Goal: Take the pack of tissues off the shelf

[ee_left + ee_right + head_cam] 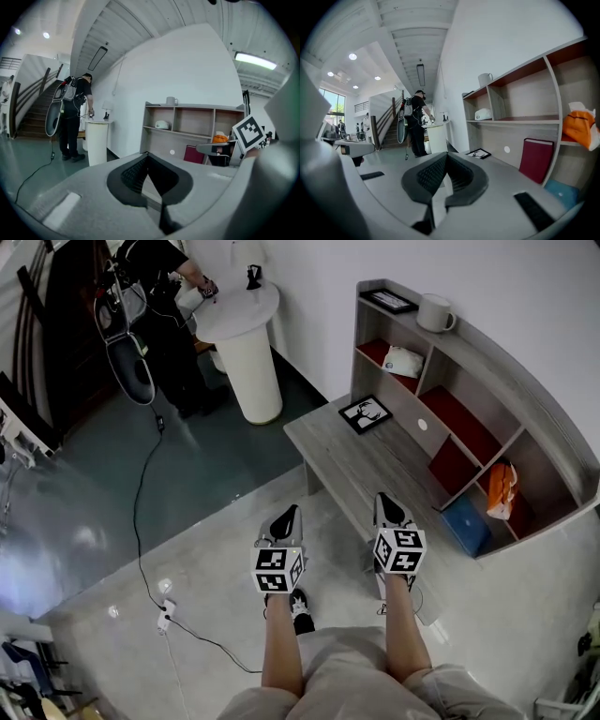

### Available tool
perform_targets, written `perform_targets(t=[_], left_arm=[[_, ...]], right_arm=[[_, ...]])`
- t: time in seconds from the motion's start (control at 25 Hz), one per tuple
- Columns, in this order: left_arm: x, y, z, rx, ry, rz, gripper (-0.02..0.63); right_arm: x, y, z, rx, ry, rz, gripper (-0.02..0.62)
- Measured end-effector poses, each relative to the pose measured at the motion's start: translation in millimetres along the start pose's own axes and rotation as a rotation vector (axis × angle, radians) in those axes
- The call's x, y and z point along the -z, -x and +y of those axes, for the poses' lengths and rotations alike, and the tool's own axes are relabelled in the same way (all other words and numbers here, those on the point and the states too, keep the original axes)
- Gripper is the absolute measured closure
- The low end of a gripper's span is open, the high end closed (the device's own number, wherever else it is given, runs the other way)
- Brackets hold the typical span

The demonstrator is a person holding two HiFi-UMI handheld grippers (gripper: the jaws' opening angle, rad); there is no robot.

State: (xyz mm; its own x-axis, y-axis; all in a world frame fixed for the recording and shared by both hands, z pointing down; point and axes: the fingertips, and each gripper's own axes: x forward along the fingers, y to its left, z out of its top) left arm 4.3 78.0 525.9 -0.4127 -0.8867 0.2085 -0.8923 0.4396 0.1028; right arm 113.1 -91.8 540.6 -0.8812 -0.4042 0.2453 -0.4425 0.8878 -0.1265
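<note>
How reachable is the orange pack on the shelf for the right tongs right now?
Probably yes: the orange pack sits in an open-fronted compartment of the shelf, with nothing in front of it. The right tongs are shut and would need to open first.

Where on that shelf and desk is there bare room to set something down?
Desk: bare from the framed picture to its near end. Middle shelf compartment, between the white item and orange pack, looks empty. Crowded: the near corner, with the red book and blue box.
</note>
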Motion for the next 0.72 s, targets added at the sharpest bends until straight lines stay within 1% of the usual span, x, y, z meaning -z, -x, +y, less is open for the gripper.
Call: perform_targets(t=[0.16,0.28,0.44,0.72], left_arm=[[-4,-19,27,0.033,0.025,0.007,0.598],[-12,-32,39,0.064,0.015,0.003,0.598],[-15,-50,57,0.099,0.006,0.019,0.598],[-23,-70,85,0.146,-0.004,0.016,0.598]], right_arm=[[-6,-28,17,0.025,-0.010,0.010,0.580],[-7,-46,28,0.041,0.010,0.030,0.580],[-6,-65,28,0.089,0.004,0.043,0.580],[-14,-85,29,0.153,0.006,0.026,0.580]])
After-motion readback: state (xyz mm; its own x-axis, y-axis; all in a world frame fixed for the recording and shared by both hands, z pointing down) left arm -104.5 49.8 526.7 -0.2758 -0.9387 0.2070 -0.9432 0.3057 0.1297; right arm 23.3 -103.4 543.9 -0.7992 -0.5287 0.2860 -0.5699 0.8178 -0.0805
